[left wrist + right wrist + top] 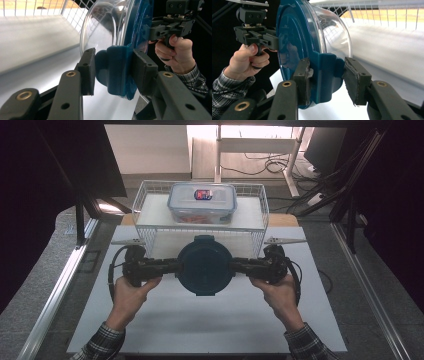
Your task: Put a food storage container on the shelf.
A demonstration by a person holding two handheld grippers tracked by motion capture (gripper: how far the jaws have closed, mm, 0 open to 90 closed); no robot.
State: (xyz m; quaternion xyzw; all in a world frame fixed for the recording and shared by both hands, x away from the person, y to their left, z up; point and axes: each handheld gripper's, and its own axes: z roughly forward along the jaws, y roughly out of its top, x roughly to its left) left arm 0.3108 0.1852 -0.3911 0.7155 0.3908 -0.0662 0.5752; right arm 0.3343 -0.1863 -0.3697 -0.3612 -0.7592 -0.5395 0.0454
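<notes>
Table first: its white top lies bare on the person's side, so there is open room below and to both sides of the work, while its far end is taken up by a wire basket whose near wall stands just beyond the grippers. In the basket sits a box with a clear lid, toward the middle, which leaves narrow strips of floor to its left and right and probably little space for a second wide thing unless it goes on top or close beside. Between basket and person hangs the bowl, a round clear one with a blue lid, held over the table near the basket's front wall. It is carried from two opposite sides because it is broad and smooth; each side of the lid has a blue tab, and those tabs give the only firm purchase. The left gripper has its pads pressed on one tab, jaws partly closed around it, and the right gripper clamps the opposite tab in the same way, so the bowl stays level between the two hands. The basket's top rim looks like the edge to watch: the bowl probably has to clear it before going in, and the grippers stick out wider than the bowl.
</notes>
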